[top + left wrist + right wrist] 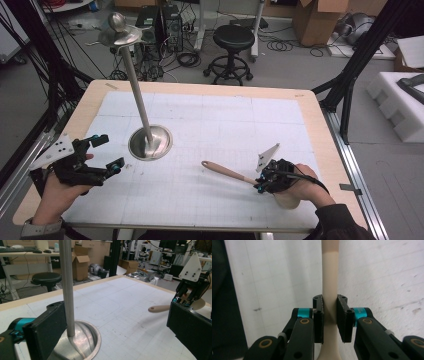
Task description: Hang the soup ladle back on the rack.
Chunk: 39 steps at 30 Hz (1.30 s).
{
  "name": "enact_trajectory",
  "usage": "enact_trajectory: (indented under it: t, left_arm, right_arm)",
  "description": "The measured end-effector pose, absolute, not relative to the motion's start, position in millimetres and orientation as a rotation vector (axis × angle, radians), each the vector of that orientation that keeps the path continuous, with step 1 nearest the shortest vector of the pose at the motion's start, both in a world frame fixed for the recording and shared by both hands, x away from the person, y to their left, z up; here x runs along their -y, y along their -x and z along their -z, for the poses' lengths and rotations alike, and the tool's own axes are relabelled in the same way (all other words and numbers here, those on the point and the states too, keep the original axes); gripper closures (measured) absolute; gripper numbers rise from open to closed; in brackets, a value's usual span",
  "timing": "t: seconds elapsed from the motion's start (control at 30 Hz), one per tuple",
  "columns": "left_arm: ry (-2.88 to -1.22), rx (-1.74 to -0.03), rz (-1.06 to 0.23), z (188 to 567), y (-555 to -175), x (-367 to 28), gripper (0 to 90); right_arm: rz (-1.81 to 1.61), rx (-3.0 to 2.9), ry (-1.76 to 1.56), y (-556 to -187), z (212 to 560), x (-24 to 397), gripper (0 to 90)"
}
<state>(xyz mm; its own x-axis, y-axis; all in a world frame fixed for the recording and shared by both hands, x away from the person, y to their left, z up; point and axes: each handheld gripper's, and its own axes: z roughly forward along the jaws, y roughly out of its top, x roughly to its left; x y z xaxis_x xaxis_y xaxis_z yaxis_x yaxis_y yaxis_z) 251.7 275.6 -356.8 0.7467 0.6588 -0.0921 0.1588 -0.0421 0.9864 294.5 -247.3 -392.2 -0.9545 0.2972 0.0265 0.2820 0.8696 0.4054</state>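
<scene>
steel stand (150, 142) upright, right hand-held gripper (263, 180) clamping wooden spoon (227, 172)

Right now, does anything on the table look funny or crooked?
Yes. The tall silver metal pole leans away from its round metal base instead of standing straight, though the high camera's angle may exaggerate this. The beige wooden spoon is not lying flat either: the right hand-held gripper is shut on its handle. Nothing looks spilled or broken.
</scene>
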Motion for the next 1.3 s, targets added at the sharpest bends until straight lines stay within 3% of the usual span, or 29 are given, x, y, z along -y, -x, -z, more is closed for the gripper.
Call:
enact_trajectory:
  t: [1.3]
  left_arm:
    - [-1.585, -0.675, -0.458, 356, -251, -276, 3.4]
  right_arm:
    - [-1.465, -2.510, -0.610, -289, 353, 270, 78.0]
